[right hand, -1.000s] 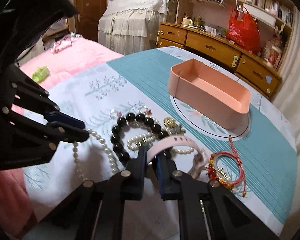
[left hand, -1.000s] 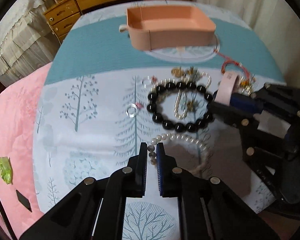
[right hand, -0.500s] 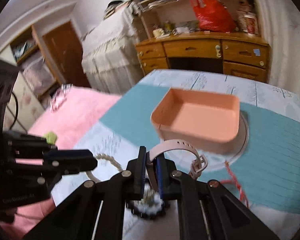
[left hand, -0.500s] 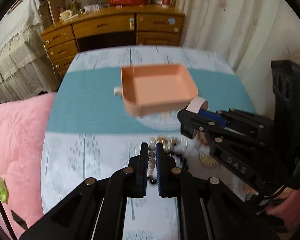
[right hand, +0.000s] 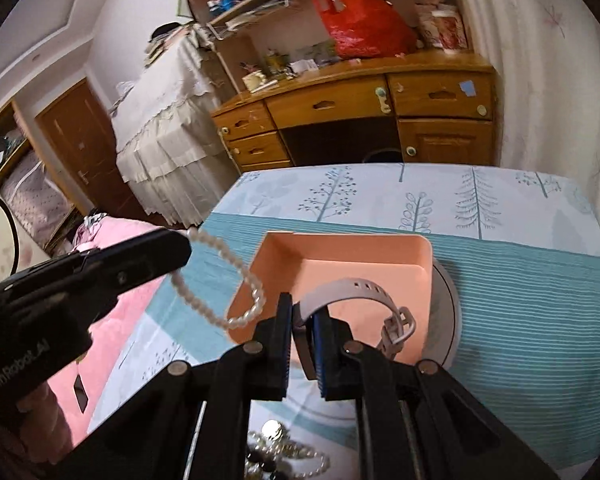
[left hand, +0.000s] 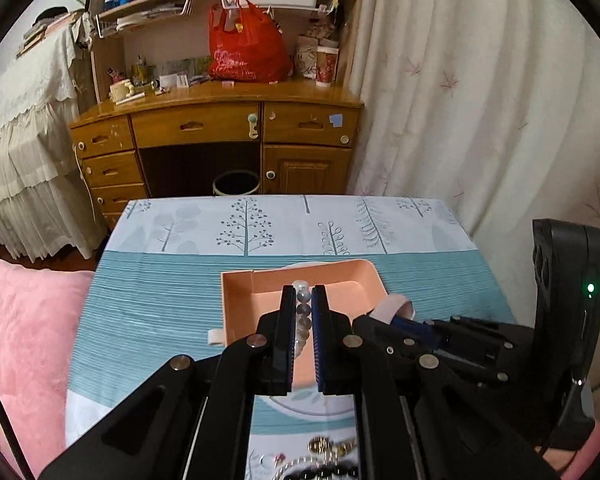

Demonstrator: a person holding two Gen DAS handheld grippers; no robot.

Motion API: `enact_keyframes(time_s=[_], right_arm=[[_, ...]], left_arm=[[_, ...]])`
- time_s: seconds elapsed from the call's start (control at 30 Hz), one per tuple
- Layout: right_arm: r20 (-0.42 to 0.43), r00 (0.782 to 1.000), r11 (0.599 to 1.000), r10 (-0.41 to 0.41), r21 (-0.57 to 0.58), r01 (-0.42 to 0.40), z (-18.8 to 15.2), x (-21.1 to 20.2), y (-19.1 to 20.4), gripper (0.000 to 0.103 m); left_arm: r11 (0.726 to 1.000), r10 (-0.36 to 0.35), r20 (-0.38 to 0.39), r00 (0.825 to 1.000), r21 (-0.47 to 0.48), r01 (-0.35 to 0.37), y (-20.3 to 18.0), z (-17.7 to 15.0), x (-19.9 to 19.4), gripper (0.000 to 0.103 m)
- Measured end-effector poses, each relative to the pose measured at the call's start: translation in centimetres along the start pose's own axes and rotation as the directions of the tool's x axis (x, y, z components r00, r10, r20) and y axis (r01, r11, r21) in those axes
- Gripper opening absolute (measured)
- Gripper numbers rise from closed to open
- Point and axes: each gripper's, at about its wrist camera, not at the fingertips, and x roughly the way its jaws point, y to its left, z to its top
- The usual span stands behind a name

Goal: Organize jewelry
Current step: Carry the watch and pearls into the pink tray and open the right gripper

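My left gripper is shut on a pearl necklace and holds it above the pink tray. From the right wrist view the necklace hangs in a loop from the left gripper over the tray's left wall. My right gripper is shut on a pale pink watch, whose strap arches over the tray. The watch strap also shows beside the tray in the left wrist view.
More jewelry lies on the tablecloth below the grippers: black beads and gold pieces, pearls and a coin-like charm. A wooden dresser stands beyond the table's far edge. Pink bedding lies left; a curtain hangs right.
Both grippers lifted their jewelry off the cloth and carried it forward to the pink tray, which now sits just under the fingertips. The jewelry pile dropped to the bottom edge.
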Motion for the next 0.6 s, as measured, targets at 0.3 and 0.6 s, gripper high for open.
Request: enact_keyframes(time_s=[0.3, 0.6], right_arm=[[-0.039, 0.999, 0.997, -0.008, 0.073, 0.011, -0.5, 1.1, -1.8, 0.054], [-0.053, 0.998, 0.992, -0.016, 0.122, 0.022, -1.5, 0.3, -3.7, 0.060]], left_arm=[[0.999, 0.008, -0.095, 0.995, -0.051, -0.013, 0.8, -0.8, 2.0, 0.059], [0.993, 0.037, -0.162, 0.986, -0.108, -0.055, 2.1, -2.9, 2.2, 0.073]])
